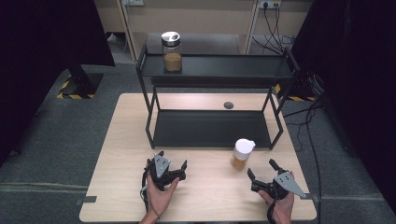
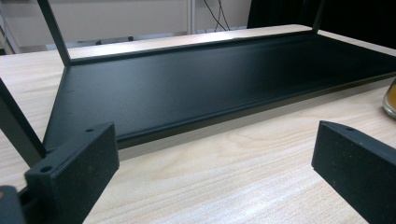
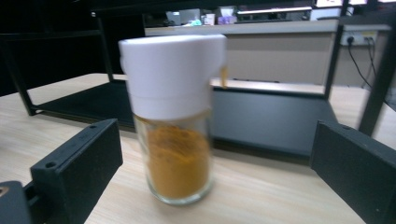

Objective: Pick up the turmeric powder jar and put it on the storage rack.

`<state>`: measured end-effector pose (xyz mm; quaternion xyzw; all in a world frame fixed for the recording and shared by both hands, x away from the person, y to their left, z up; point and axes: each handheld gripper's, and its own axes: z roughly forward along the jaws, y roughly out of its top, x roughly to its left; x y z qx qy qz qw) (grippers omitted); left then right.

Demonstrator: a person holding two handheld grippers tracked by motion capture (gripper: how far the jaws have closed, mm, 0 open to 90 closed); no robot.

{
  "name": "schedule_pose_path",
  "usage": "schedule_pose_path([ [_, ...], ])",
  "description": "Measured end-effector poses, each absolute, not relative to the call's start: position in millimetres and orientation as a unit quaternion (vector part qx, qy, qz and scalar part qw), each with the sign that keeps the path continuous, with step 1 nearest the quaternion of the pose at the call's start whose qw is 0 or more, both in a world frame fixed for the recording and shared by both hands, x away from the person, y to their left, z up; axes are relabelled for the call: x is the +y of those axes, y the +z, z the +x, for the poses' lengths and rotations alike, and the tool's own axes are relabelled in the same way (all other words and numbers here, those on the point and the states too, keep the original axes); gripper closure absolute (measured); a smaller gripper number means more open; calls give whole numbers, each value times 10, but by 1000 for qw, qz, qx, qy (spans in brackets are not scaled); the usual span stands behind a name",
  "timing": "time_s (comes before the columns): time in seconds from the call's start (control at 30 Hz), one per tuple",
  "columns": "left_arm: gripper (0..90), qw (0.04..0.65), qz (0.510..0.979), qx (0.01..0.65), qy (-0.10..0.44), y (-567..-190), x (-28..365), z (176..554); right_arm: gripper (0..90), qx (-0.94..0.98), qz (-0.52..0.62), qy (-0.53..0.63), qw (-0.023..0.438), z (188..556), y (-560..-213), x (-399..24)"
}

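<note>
Where the high view shows both tongs wide open, empty, right tongs (image 3: 210, 163) frame spice jar (image 3: 173, 116).

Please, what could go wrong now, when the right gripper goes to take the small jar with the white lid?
1. The spice jar is tall and narrow and stands free on the table; a jaw of the open right gripper hitting one side could tip it.
2. It stands close to the lower shelf edge, so a push forward may knock it against the rack.
3. Its lid looks slightly open, so powder could spill.
</note>
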<state>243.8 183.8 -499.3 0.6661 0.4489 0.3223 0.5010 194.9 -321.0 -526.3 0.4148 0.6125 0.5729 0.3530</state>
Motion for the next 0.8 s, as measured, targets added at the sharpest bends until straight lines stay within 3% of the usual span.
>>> schedule_pose_path([
  [0.8,0,501,668,446,322,-4993,1837,2443,22,636,384,563,362,2436,-4942,-2833],
])
